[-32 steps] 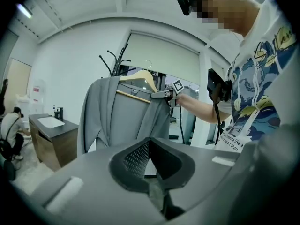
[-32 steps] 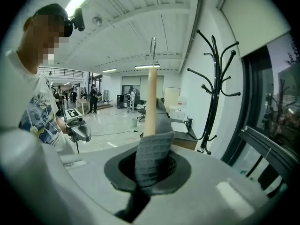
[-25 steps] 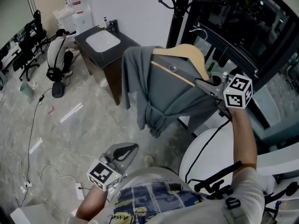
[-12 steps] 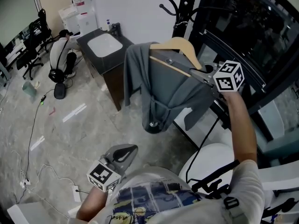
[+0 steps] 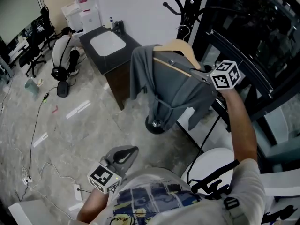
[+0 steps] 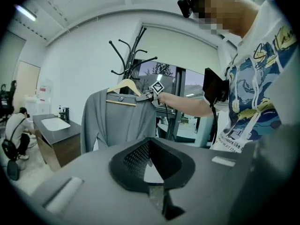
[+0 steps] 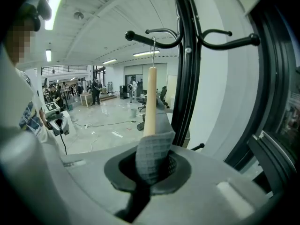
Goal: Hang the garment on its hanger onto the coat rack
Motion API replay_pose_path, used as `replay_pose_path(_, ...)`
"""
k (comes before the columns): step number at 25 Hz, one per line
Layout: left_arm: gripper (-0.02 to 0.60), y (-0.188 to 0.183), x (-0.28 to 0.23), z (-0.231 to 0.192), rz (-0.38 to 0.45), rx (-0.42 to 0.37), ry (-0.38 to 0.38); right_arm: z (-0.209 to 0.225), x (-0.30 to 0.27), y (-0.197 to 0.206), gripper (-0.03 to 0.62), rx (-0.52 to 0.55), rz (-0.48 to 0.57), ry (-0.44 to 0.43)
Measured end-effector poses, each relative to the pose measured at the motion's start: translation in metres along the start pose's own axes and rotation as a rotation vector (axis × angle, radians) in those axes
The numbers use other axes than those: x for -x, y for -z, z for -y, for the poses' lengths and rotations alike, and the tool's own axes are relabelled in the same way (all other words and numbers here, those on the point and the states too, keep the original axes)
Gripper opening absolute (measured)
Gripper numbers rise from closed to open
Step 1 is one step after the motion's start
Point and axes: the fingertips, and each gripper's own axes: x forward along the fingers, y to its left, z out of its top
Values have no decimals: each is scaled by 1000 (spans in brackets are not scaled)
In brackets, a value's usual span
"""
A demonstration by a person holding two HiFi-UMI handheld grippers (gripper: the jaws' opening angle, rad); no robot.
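Clamping hanger [image 5: 178,46] and garment [image 5: 168,90] at 1 o'clock with right gripper [image 5: 198,74] — hook [image 7: 153,43] beside rack [image 5: 190,8]. Pressed together, empty, at 7 o'clock — left gripper [image 5: 131,150].

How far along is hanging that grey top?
Done: the garment is on its hanger. In hand: the right gripper grips the hanger's end, with the hook close by an arm of the coat rack. Remaining: settle the hook there and let go.

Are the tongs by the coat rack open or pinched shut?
Pinched shut. The right tongs clamp the gray garment where it drapes over the end of the wooden hanger, with no gap showing.
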Motion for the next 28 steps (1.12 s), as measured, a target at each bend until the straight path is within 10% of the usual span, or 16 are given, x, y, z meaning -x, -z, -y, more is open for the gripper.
replay_pose_path(13,2,2,9,2,-28,18,-4,12,-11,7,13,32,10,43)
replay_pose_path(28,2,23,77,30,-33,7,36,-1,53,15,160,35,111,406)
